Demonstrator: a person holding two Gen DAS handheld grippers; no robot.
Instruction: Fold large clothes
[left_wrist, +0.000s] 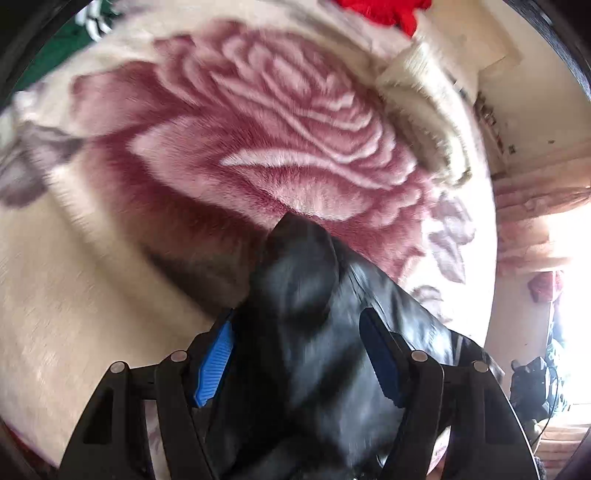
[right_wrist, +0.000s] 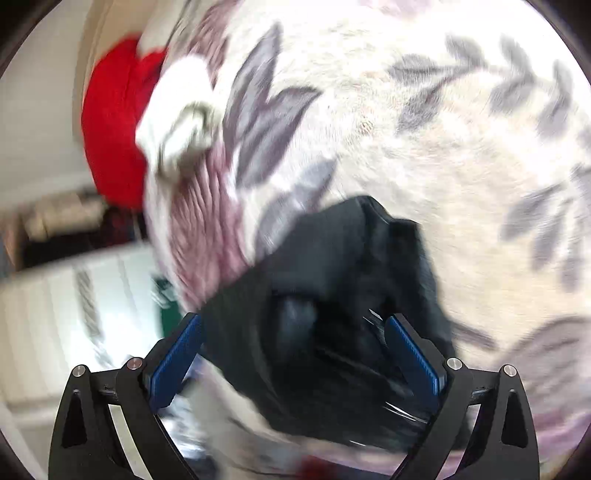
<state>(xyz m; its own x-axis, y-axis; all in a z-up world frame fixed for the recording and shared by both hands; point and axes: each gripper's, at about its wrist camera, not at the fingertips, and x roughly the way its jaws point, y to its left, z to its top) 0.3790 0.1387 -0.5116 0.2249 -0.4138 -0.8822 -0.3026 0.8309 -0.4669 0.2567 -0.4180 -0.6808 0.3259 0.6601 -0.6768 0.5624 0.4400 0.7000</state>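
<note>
Bed under plush rose blanket (left_wrist: 258, 147). Black garment (left_wrist: 314, 332) bunched between both grippers' spread fingers: left gripper (left_wrist: 297, 358), right gripper (right_wrist: 295, 354); neither visibly clamped.

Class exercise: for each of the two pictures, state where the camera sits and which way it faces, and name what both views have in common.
Left wrist: on the left gripper, facing along its fingers at a black garment over the rose-print blanket; only the gripper shows.
Right wrist: on the right gripper, facing the black garment over the leaf-print blanket; only the gripper shows.
Shared: garment, blanket, red cloth.
</note>
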